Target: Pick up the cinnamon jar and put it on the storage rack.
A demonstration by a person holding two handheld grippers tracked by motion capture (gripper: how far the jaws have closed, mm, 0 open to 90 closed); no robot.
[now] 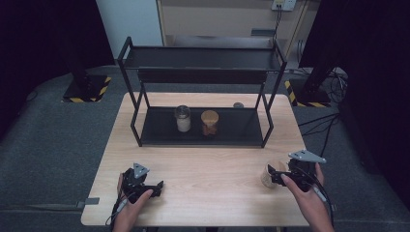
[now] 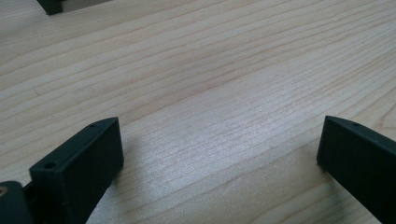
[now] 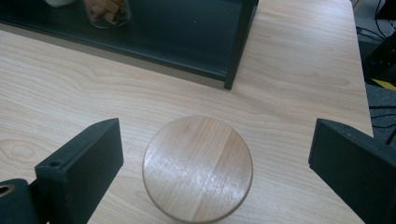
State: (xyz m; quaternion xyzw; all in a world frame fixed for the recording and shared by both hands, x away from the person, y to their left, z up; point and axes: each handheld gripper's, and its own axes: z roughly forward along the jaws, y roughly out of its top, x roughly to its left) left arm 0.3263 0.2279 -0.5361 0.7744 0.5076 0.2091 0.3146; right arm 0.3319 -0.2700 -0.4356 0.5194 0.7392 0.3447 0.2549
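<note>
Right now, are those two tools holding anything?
No. The right tool is open around a wooden-lidded jar, jaws clear of it. The left tool is open over bare table.

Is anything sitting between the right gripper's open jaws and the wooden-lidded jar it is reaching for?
Nothing visible. In the right gripper view the right gripper has its jaws spread wide on either side of the wooden-lidded jar, with bare table around it. The rack stands farther off.

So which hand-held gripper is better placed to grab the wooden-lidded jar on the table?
Right. The right hand-held gripper stands open around the wooden-lidded jar; the left hand-held gripper is open over bare table.
</note>
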